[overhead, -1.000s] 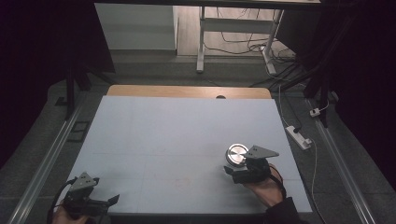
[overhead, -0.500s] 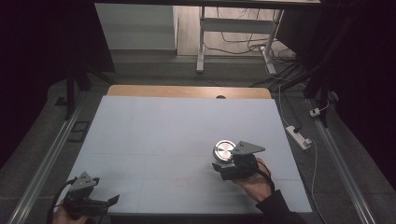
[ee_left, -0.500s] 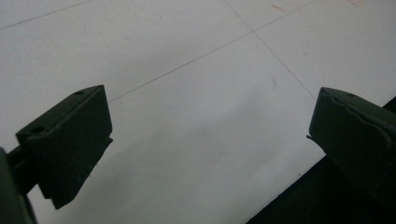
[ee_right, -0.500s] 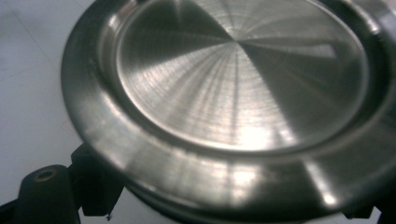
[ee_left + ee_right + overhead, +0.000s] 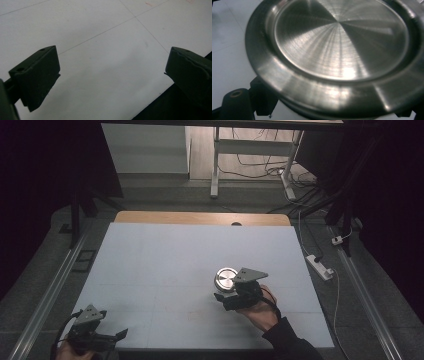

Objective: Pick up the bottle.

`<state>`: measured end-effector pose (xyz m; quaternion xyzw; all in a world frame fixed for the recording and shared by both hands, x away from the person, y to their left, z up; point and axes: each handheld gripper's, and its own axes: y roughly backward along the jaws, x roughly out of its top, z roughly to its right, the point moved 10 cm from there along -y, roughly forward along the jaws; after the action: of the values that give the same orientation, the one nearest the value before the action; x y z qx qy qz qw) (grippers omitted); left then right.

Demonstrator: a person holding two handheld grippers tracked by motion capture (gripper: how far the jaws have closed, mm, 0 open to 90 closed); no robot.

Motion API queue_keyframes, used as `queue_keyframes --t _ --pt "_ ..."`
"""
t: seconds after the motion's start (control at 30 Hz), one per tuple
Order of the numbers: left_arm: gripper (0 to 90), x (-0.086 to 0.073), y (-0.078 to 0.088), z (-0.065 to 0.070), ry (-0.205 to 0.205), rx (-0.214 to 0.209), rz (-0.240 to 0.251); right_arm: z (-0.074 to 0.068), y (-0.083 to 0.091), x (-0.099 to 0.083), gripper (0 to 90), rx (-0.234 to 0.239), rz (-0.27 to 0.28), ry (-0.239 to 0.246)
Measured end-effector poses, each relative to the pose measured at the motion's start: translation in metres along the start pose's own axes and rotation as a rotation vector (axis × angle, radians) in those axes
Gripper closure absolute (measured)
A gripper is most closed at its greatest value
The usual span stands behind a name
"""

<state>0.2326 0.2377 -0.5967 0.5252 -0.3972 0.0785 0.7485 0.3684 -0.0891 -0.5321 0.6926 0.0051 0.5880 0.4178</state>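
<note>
A round steel container (image 5: 226,278) with a brushed metal lid sits right of centre on the pale blue surface (image 5: 165,265), in the nearer half, and the right gripper (image 5: 231,296) has it between its jaws, closed on the body just under the lid's overhanging rim. In the right gripper view the lid (image 5: 339,42) looms close: a shallow dished disc with fine circular machining marks and a broad flat flange, with one black jaw showing below its left edge against a paler wall beneath. Whether the container rests on the surface or is lifted slightly cannot be told from here. It looks rigid and fairly dense for its size, and the polished metal is likely slippery, so a hold low on the wall, beneath the flange, seems the safest place (the rim would act as a stop if it slid). The lid may be loose, so tilting could shed it; that is a guess. What is inside is hidden by the lid. The left gripper (image 5: 95,336) waits at the near left corner of the surface, its jaws spread wide with nothing between them, and the left gripper view shows them over bare surface crossed by faint seam lines.
</note>
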Motion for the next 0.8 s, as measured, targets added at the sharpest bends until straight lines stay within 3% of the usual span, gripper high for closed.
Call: queue_keyframes --t 0.8 --pt "0.4 0.000 0.000 0.000 0.001 -0.003 0.000 -0.014 -0.030 0.018 14.7 0.035 -0.004 0.028"
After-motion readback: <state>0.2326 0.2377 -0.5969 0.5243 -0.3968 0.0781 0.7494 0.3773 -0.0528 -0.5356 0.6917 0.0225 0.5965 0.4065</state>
